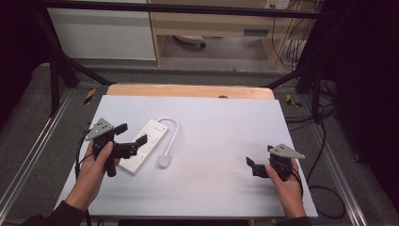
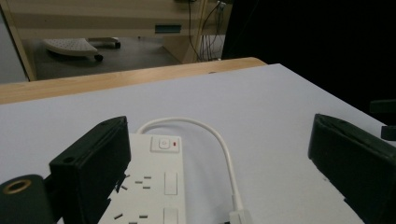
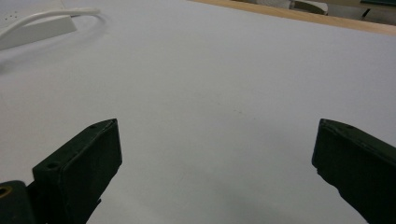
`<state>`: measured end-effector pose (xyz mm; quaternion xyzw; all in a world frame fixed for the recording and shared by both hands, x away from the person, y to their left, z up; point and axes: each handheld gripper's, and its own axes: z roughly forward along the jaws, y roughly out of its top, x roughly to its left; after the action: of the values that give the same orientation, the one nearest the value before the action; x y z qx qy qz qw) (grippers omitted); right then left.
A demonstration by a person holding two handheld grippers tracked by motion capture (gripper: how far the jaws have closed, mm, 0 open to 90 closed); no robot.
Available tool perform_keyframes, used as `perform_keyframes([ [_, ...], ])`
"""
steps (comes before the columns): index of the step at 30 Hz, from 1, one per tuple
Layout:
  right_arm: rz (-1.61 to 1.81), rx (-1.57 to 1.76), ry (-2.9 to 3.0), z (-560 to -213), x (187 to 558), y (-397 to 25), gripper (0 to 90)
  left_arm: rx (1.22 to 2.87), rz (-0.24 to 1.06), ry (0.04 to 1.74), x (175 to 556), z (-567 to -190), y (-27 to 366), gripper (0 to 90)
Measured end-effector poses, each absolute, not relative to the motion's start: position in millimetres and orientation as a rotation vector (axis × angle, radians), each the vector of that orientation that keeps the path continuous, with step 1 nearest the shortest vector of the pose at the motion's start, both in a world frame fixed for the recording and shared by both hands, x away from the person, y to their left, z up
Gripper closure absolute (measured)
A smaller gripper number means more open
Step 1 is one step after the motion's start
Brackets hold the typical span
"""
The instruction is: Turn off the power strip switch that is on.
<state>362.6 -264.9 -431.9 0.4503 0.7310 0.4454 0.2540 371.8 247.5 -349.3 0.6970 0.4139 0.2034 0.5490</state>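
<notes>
- White power strip (image 1: 143, 145) lying flat on the tabletop (image 1: 221, 122), short cable (image 1: 173, 132) looped to a plug (image 1: 163, 160) resting just beside its near end.
- Left tongs (image 1: 132, 139) spread wide over the strip's near half, gripping nothing; one jaw right above the sockets (image 2: 149, 179), not clearly touching.
- Right tongs (image 1: 252, 167) also wide open and empty, well apart from the strip, above bare tabletop.
- Judged as barely begun: strip not yet grasped, plug not inserted anywhere; pick-up and everything after still left.
</notes>
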Motion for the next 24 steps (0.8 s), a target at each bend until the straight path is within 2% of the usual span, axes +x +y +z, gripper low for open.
perform_keyframes([
  [24, 1.207, 1.227, 1.986, -432.3, 362.7, -265.0, 2.1, 1.629, 0.479, 1.019, 339.0, -365.5, 278.0, 5.8],
])
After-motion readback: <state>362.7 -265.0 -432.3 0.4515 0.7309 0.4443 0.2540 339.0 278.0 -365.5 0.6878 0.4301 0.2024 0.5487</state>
